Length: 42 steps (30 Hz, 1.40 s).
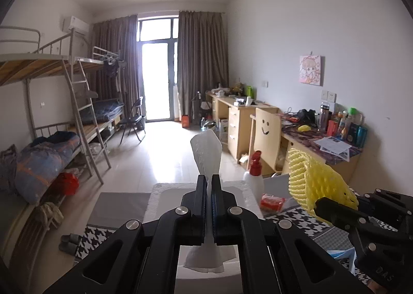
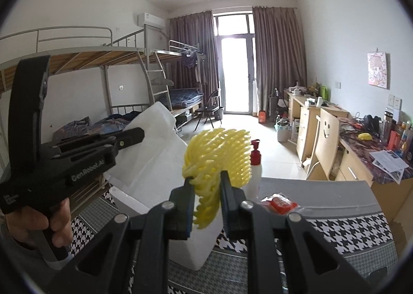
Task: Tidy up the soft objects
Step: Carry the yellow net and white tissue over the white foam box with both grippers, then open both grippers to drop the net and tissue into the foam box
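My left gripper [image 1: 209, 180] is shut on a thin white foam sheet [image 1: 206, 149] that sticks up above the fingers and hangs below them, held over a white foam box [image 1: 160, 198]. The sheet also shows in the right wrist view [image 2: 155, 149], with the left gripper [image 2: 134, 136] on it. My right gripper [image 2: 206, 177] is shut on a yellow foam net sleeve [image 2: 219, 154], held up above the box [image 2: 196, 250]. In the left wrist view the sleeve [image 1: 315, 177] and right gripper [image 1: 325, 206] are at the right.
A white spray bottle with a red top [image 2: 255, 165] and a red packet [image 2: 280, 203] stand on the table with a houndstooth cloth [image 2: 348, 227]. Bunk beds [image 1: 51, 113] line the left wall, desks [image 1: 322, 139] and a chair [image 2: 326, 144] the right.
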### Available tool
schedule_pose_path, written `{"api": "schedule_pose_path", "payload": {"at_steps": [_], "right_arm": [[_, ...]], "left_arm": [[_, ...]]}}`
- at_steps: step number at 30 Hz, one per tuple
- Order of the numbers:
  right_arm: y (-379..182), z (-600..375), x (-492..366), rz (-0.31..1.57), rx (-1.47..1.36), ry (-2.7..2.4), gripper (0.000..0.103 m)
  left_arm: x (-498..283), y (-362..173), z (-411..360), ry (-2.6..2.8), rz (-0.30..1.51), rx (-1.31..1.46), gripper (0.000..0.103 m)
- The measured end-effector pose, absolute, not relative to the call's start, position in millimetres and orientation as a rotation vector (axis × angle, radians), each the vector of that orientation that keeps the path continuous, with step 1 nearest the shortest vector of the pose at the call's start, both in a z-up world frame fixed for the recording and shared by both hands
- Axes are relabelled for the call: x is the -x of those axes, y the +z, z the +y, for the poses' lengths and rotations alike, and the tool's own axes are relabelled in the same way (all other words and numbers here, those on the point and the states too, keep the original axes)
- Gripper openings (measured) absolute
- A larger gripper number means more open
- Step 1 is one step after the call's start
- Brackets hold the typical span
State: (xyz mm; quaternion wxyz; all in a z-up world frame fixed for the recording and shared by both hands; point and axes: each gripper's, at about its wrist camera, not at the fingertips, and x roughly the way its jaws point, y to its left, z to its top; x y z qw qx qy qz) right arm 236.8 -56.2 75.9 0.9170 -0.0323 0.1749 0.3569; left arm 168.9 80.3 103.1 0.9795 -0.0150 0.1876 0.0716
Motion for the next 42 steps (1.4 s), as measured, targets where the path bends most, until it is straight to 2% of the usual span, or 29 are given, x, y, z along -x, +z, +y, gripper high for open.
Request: {"api": "schedule_pose_path", "payload": {"at_steps": [20,23,25,26,27,29,31,33,42], "right_arm": [[71,-33,-249,0.399,0.1,0.776,0.022],[69,-33,-252,0.406,0.101,0.775,0.022],[68,-32,-253,0.411,0.101,0.774,0.022],[68,-31,-254,0.413,0.103,0.773,0.022],[69,-31,-254,0.414,0.104,0.772,0.022],[68,-30,-255,0.418,0.103,0.77,0.022],[68,-28,-256,0.421,0.105,0.766,0.022],[68,-27,-258,0.427,0.105,0.764,0.022],[67,-22,-258,0.434,0.112,0.768,0.022]], "left_arm": [[-192,83,102,0.176,0.461,0.056,0.004],[-198,78,102,0.175,0.491,0.05,0.006],[-201,74,104,0.181,0.51,0.057,0.019],[-201,72,106,0.182,0.512,0.06,0.04],[-201,71,107,0.187,0.51,0.064,0.067],[-198,71,110,0.198,0.494,0.069,0.089],[-196,71,111,0.209,0.484,0.068,0.091],[-196,70,112,0.204,0.497,0.064,0.1],[-195,69,121,0.24,0.502,0.075,0.102]]}}
